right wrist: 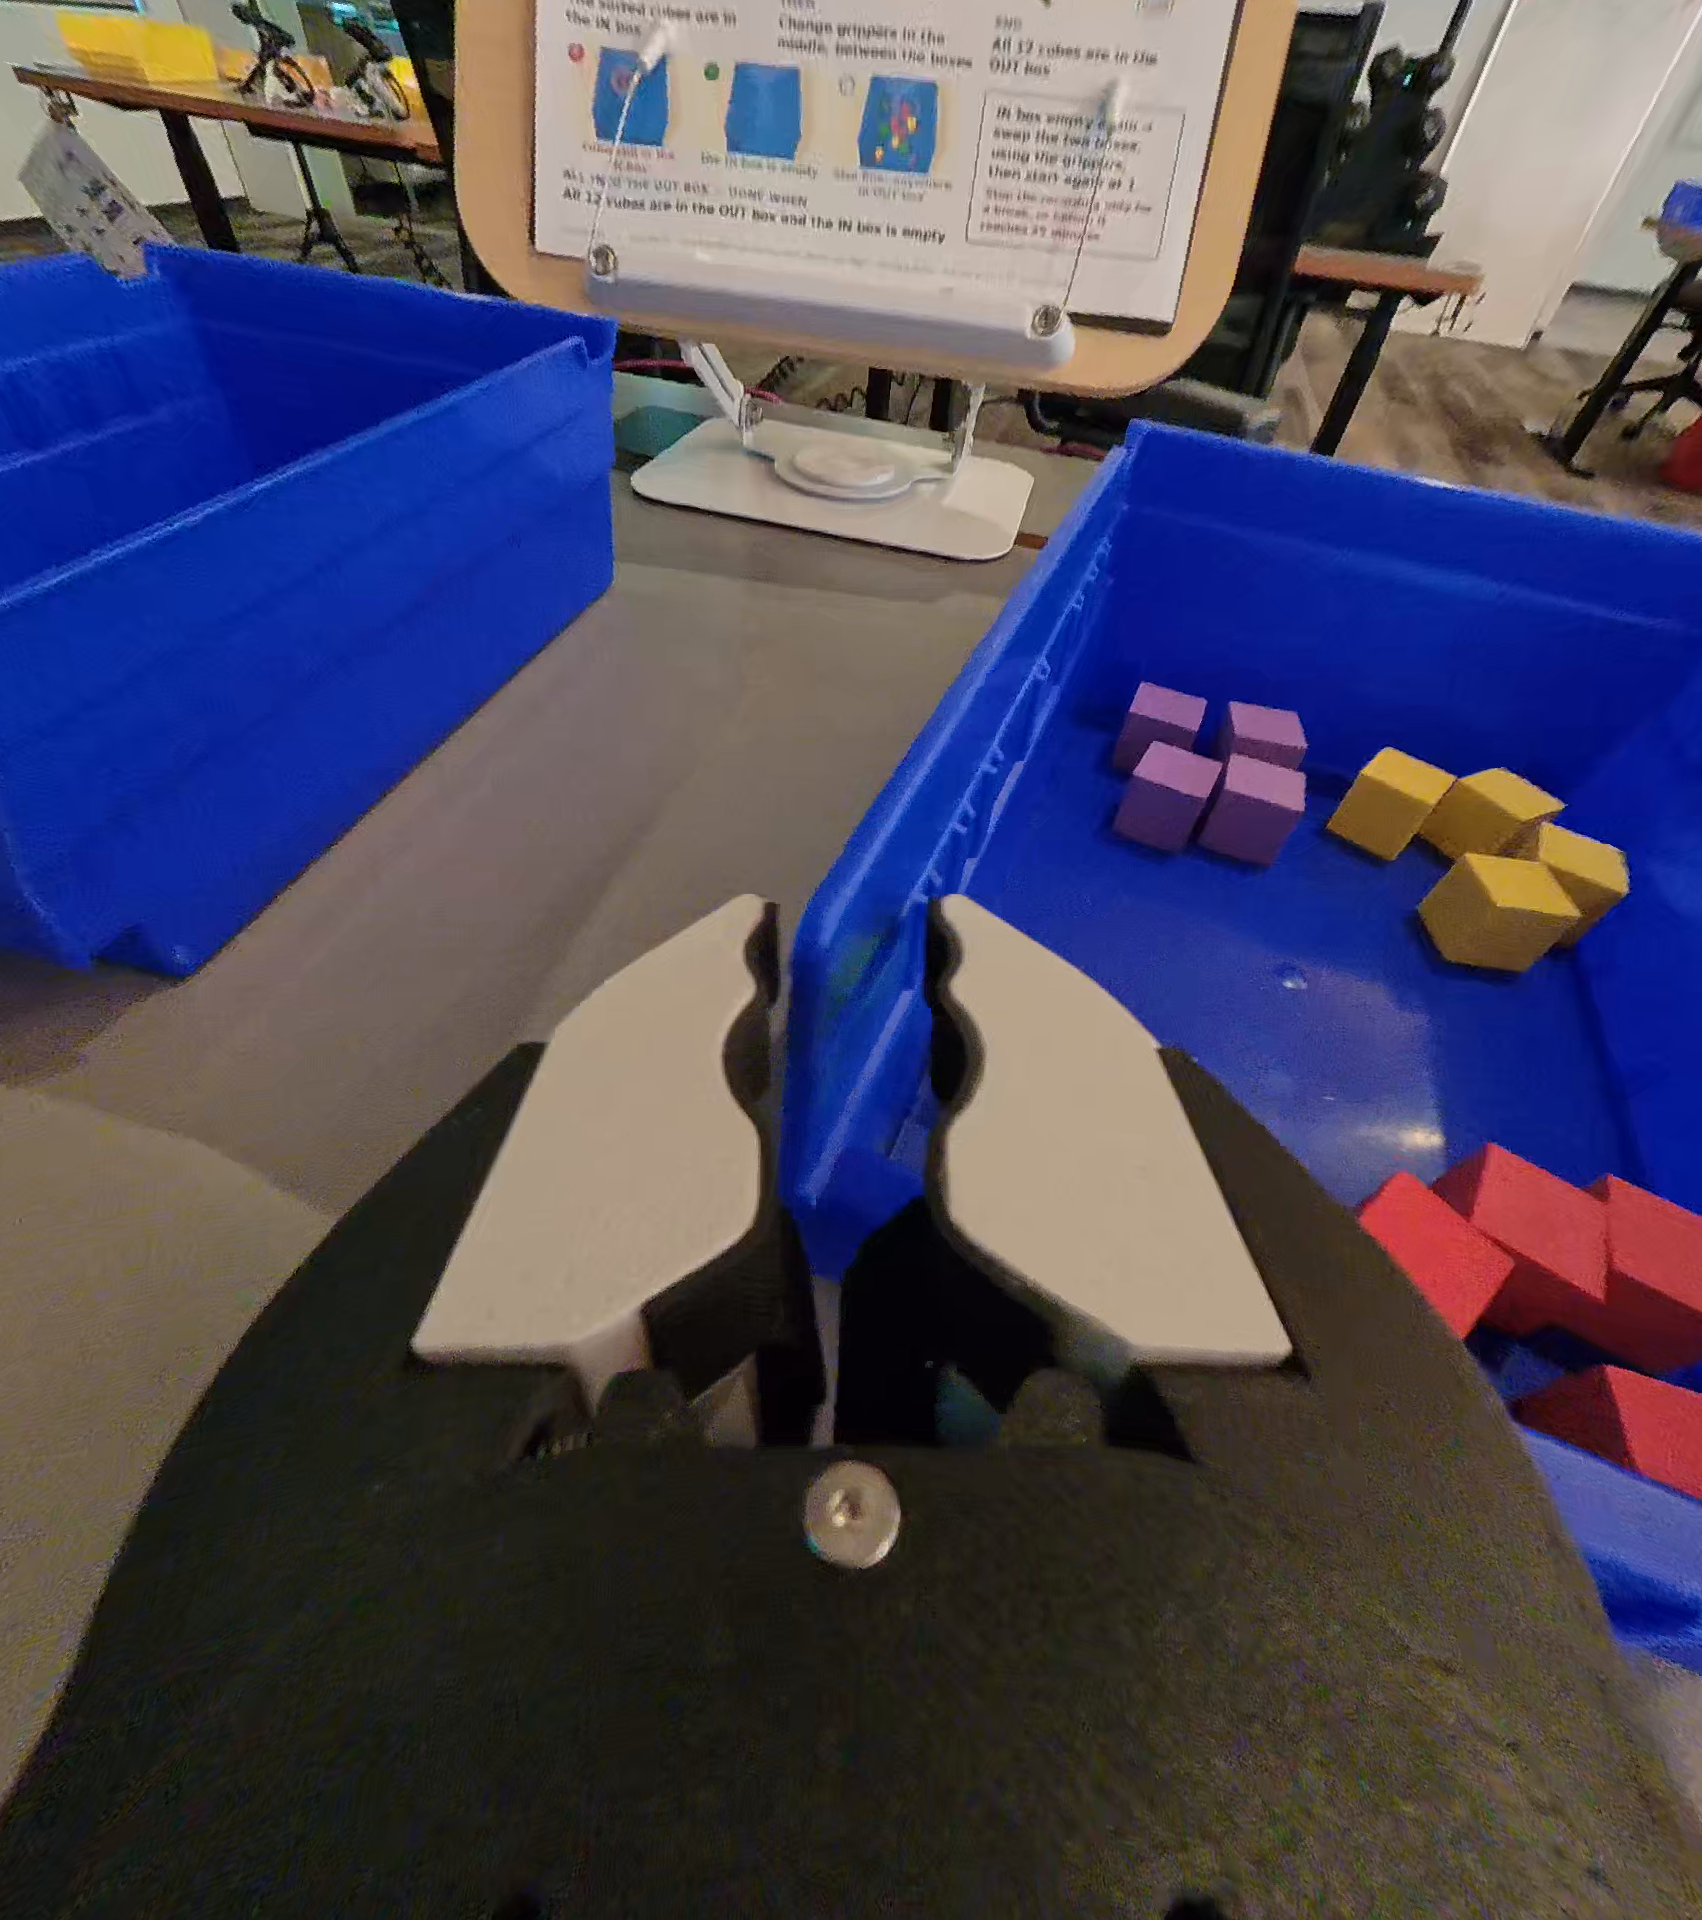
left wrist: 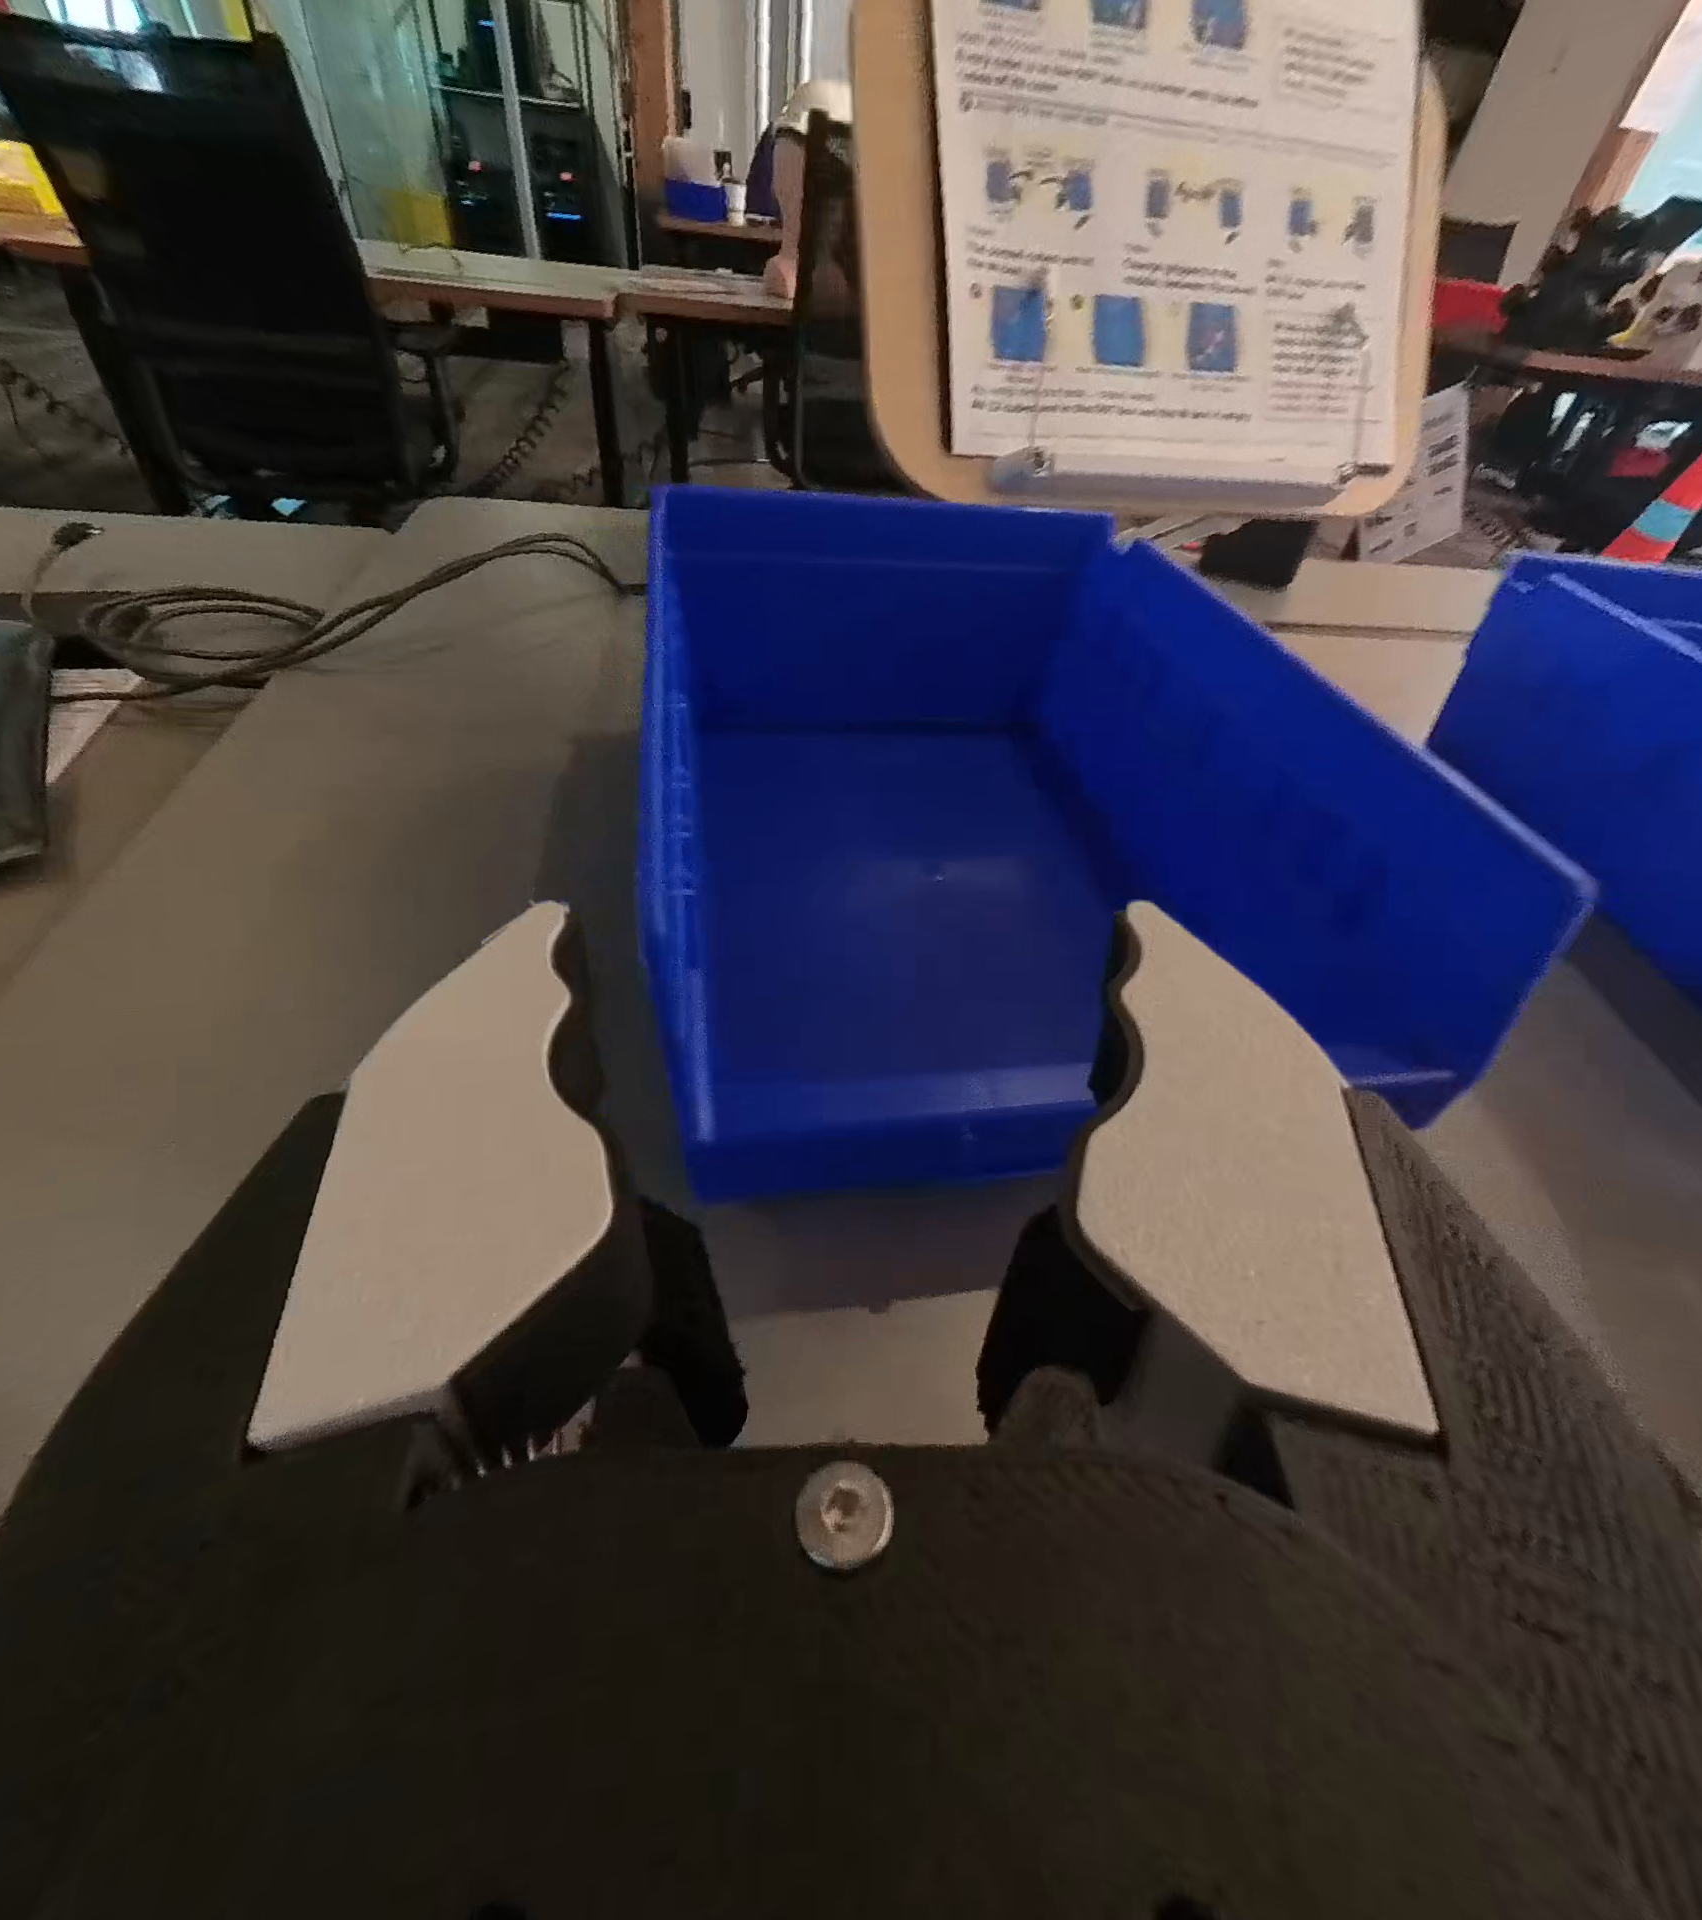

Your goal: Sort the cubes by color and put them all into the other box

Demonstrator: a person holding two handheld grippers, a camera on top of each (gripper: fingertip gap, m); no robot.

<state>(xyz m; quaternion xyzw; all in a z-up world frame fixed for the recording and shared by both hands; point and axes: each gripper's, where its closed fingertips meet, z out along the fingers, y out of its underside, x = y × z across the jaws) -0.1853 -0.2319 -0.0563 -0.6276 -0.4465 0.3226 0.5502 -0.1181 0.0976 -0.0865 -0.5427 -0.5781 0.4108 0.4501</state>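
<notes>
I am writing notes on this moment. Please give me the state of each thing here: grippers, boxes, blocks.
Left gripper: open, holding nothing, over the near end of the left box.
Right gripper: shut on the right box's side wall.
Left box: upright, nothing in it.
Right box: upright on the table, holding blocks.
Purple blocks: four, clustered.
Yellow blocks: four, loosely bunched.
Red blocks: piled at the near end.

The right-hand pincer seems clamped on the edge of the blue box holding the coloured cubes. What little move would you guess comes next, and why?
Probably a short pull or slide of the bin: the right gripper straddles its wall, fingers nearly closed on it, not over the cubes. The left gripper is open.
</notes>
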